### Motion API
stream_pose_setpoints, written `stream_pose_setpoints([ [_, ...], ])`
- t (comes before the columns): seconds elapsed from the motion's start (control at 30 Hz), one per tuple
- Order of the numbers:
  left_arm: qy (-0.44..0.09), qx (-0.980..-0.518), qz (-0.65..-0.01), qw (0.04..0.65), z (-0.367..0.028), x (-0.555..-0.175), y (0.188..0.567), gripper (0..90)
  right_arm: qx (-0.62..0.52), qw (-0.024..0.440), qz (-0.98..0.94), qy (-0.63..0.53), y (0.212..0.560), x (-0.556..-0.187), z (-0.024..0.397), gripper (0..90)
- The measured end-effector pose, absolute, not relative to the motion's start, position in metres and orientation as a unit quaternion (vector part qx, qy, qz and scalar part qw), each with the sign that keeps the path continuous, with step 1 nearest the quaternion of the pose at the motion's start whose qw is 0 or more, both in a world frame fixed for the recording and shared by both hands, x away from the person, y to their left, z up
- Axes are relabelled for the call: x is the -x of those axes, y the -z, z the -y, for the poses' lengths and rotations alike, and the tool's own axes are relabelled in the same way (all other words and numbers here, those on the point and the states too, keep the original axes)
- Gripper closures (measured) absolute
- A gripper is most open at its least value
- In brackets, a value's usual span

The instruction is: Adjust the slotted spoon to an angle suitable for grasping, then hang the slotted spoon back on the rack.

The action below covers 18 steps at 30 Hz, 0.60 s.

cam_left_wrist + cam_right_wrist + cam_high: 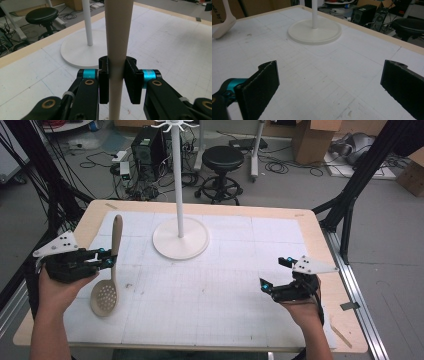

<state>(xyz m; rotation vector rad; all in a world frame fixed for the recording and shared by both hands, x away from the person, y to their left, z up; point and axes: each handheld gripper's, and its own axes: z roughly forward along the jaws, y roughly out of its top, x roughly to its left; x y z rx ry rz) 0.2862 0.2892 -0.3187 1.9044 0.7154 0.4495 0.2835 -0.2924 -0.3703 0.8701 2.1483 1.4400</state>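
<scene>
A beige slotted spoon (112, 265) stands nearly upright at the left of the table, its perforated bowl (104, 299) low and its handle pointing up and away. My left gripper (109, 258) is shut on the spoon's handle (117, 37), the black pads pressing it from both sides. A white stand with a round base (180, 238) and a tall pole (176, 175) rises at the middle back of the mat. My right gripper (276, 273) hovers at the right of the table, its jaws wide open with nothing between them. From the right gripper view the spoon's bowl (223, 25) shows far left.
A white gridded mat (215, 285) covers the wooden table (320, 227). Behind the table stand a black stool (222, 162), a computer tower (147, 147), cables and cardboard boxes (312, 137). Black frame struts (360, 175) flank both sides.
</scene>
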Motion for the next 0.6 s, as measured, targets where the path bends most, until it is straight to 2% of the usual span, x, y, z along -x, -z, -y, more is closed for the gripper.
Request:
stream_pose_setpoints([
  [0.27, -0.186, -0.786, -0.292, 0.512, -0.286, -0.287, 0.316, 75.3, -0.317, 0.206, -0.767, -0.518, 0.370, -0.282, 0.295, 0.5],
  [0.6, -0.156, -0.795, -0.284, 0.513, -0.278, -0.301, 0.312, 75.4, -0.312, 0.206, -0.768, -0.520, 0.369, -0.281, 0.296, 0.5],
])
